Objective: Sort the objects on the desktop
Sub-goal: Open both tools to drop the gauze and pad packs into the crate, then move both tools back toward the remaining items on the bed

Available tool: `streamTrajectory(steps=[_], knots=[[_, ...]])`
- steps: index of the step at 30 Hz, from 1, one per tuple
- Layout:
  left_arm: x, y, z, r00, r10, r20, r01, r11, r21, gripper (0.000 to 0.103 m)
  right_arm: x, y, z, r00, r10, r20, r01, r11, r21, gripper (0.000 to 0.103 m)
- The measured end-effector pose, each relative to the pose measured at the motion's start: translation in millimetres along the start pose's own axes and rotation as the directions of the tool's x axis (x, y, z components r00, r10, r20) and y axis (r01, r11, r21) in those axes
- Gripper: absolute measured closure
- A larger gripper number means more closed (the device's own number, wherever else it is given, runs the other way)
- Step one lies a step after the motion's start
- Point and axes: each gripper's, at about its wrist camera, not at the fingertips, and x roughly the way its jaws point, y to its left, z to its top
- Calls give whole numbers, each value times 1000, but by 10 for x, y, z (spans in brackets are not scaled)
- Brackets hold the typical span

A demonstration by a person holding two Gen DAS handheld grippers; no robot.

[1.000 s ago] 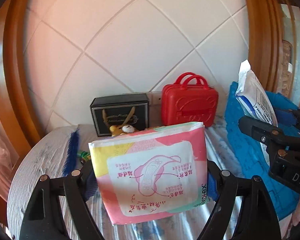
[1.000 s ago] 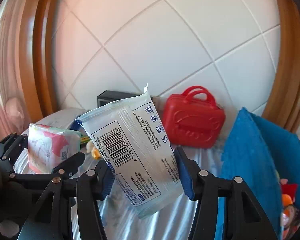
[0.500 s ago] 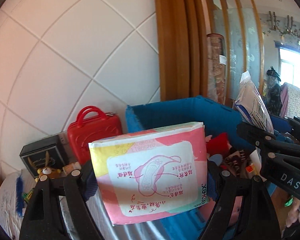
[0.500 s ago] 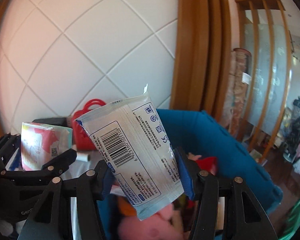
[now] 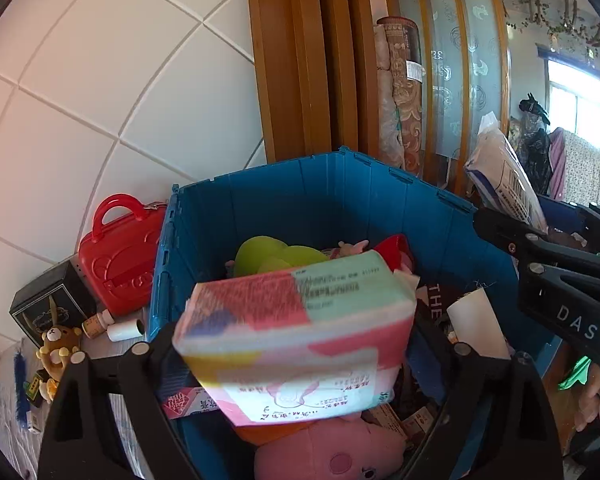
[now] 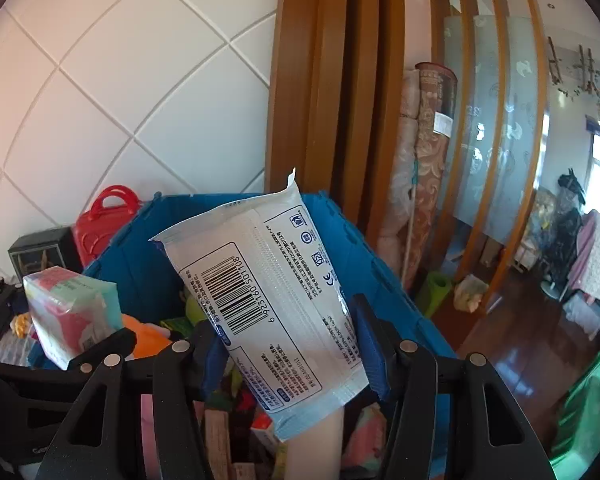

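Observation:
My left gripper (image 5: pixel 298 354) hangs over the open blue crate (image 5: pixel 340 200). Its jaws are opening, and the pink and green pad pack (image 5: pixel 296 336) between them is blurred and tipped forward, loose from the pads. My right gripper (image 6: pixel 290 340) is beside it on the right, over the same crate (image 6: pixel 384 280). The white barcoded wipes pack (image 6: pixel 268 300) stands upright between its blue pads, which still touch it while the jaws begin opening. That pack (image 5: pixel 504 176) and the pink pack (image 6: pixel 72 316) each show in the other wrist view.
The crate holds a pink plush (image 5: pixel 332 452), a green plush (image 5: pixel 268 256) and several small items. Left of it on the table stand a red toy suitcase (image 5: pixel 116 264), a black box (image 5: pixel 48 304) and a bear figure (image 5: pixel 60 344). Tiled wall and wooden frame (image 5: pixel 300 60) rise behind.
Both grippers swung right from over the table to above the blue crate. The left jaws widened and the pink pack tipped forward. The white pack kept its pose.

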Motion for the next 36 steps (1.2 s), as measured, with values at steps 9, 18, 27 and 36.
streamTrajectory(steps=[9, 18, 27, 36], knots=[[-2, -120, 35, 1000, 18, 3, -18, 999, 26, 5, 68, -155, -30, 1000, 3, 8, -3, 1000, 6, 1], [-63, -115, -23, 1000, -2, 5, 2, 1000, 24, 5, -8, -274, -28, 1000, -5, 0, 5, 999, 33, 0], [-252, 73, -130, 1000, 8, 27, -8, 1000, -3, 5, -155, -151, -45, 1000, -6, 0, 6, 1000, 13, 0], [-589, 734, -348, 994, 93, 56, -88, 991, -96, 5, -388, 443, 38, 996, 77, 39, -75, 996, -51, 0]])
